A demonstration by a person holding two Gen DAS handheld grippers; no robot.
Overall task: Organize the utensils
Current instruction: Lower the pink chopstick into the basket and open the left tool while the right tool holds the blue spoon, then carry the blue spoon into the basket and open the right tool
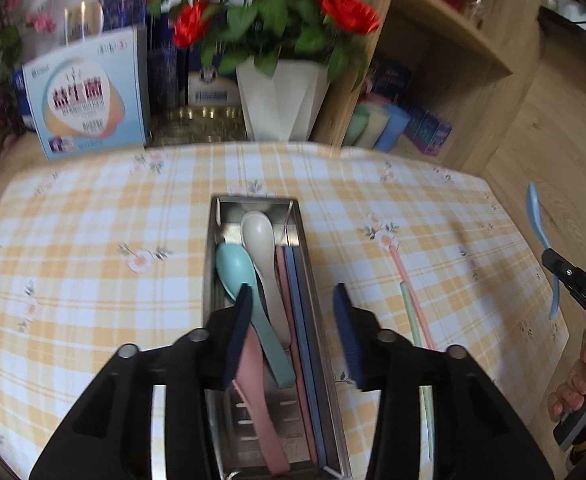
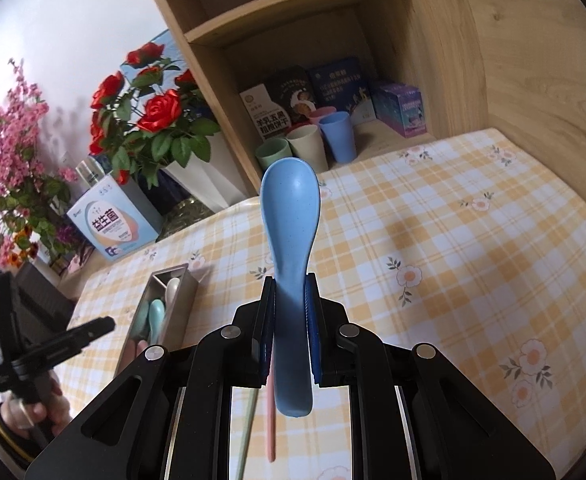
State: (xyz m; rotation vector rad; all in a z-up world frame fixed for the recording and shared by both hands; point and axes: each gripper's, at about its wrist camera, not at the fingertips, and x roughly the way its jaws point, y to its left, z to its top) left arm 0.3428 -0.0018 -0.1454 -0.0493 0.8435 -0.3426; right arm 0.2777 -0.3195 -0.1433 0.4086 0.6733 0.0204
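Nearest the right wrist camera, the right gripper (image 2: 289, 300) was clamped on the handle of a blue spoon (image 2: 291, 216). The spoon stood lengthwise along the fingers, its bowl pointing up and away from the camera and its handle end hanging below the pads. Under it, on the yellow checked tablecloth (image 2: 453, 240), lay a green chopstick (image 2: 247, 420) and a pink chopstick (image 2: 270, 420), side by side and partly hidden by the gripper body.

In the left wrist view, the left gripper (image 1: 293, 332) hovered over the near end of a long steel utensil tray (image 1: 253, 204). Its jaws stood partly apart with nothing pinched between them. A pink spoon (image 1: 259, 400) lay in the tray just below the left pad; whether the pad touched it could not be told. Beyond it in the tray were a teal spoon (image 1: 233, 264), a cream spoon (image 1: 257, 232), and pink and blue chopsticks along the right wall, all lying lengthwise.

The tray's long axis ran away from the left gripper. Seen from the right gripper, the tray sat to the left and further back, well apart from the blue spoon. By my judgement, the blue spoon would need to travel leftward and turn to lie along the tray. The left hand was the nearer to the tray, but its gripper held nothing.

Furthest back stood a white vase (image 1: 285, 100) of red roses, some boxes, and wooden shelves holding pastel cups (image 2: 333, 136).
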